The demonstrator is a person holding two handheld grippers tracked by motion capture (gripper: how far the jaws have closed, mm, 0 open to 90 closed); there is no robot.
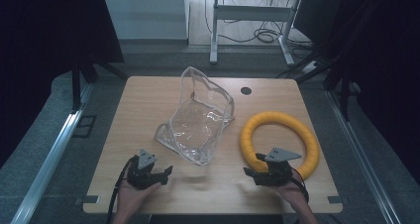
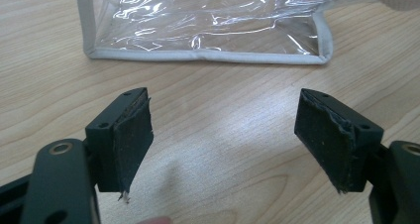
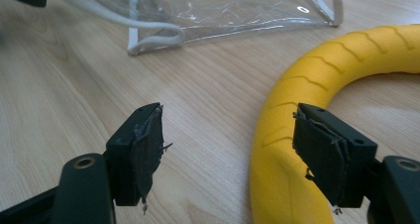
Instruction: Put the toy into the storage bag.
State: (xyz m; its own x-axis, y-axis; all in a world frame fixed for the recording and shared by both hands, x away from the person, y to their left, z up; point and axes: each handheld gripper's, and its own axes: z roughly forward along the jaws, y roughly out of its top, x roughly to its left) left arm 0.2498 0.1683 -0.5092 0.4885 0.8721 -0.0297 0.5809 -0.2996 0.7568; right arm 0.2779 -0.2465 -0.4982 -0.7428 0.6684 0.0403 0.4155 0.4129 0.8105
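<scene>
Grey carpet and dark curtains ring the wooden table (image 1: 148, 115), with a white desk frame (image 1: 247, 16) beyond it. From the high view, the clear plastic bag (image 1: 198, 120) stands slumped at mid-table and the yellow ring (image 1: 277, 140) lies flat to its right. The left gripper view adds the bag's grey piping, while the right gripper view shows the ring's ribbed surface just behind its right-hand jaw (not touching). Both hands rest at the near edge, the left gripper (image 1: 161, 173) and right gripper (image 1: 251, 174) pointing inward, each with jaws spread and empty.
</scene>
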